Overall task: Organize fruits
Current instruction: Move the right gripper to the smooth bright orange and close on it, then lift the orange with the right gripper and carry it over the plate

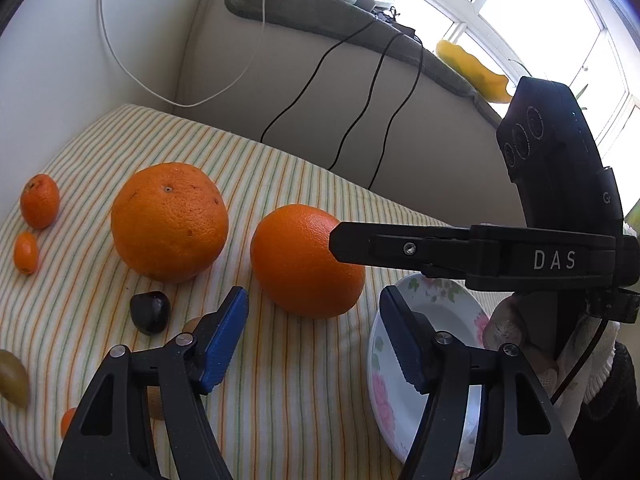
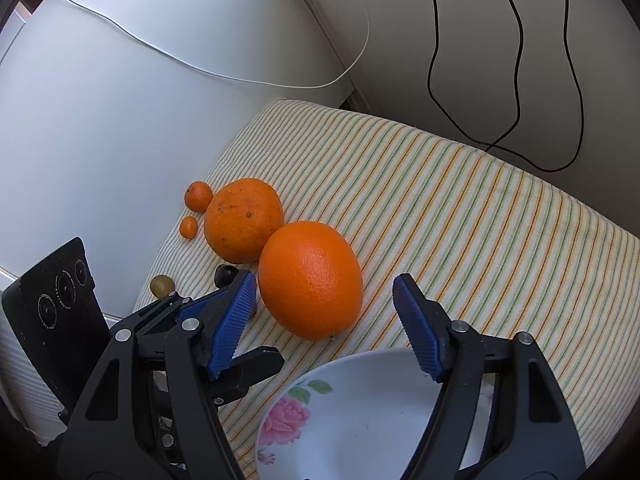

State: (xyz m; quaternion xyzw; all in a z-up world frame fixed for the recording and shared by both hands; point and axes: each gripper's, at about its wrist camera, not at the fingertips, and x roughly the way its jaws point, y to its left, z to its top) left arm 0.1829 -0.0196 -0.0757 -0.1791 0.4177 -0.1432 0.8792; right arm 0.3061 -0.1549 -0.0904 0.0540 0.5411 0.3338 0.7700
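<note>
1. Both sets of fingers stand apart and grip nothing. Right gripper (image 2: 324, 328) straddles the smooth orange (image 2: 310, 280) from the near side, pads clear of the rind on both flanks.
2. Left gripper (image 1: 314, 340) sits just near of the same orange (image 1: 306, 260), jaws fairly wide, nothing between the pads. In the left wrist view one black finger of my right tool crosses in front of the fruit's right side; whether it touches I cannot tell.
3. Why so: I judge the right hand is lined up to take this orange first, since it lies nearest the flowered plate (image 2: 360, 420), which sits at the near edge below my right fingers, empty where it shows.
4. Orange's place: on the striped cloth (image 2: 460, 220), just near and right of the rougher orange (image 2: 243, 220); from the right wrist view they look to touch or nearly so.
5. Axis: in the right wrist view the smooth orange reads slightly egg-shaped, long axis running from far-left to near-right. My right pads close across the short way, which suits a firm hold. Fisheye may exaggerate that shape.
6. Others, well left: two small citrus (image 2: 198, 197), (image 2: 188, 227), a dark fruit (image 1: 150, 312), a green one (image 2: 161, 285).
7. Risk, judged: round fruit on soft cloth could roll if nudged off-centre.
</note>
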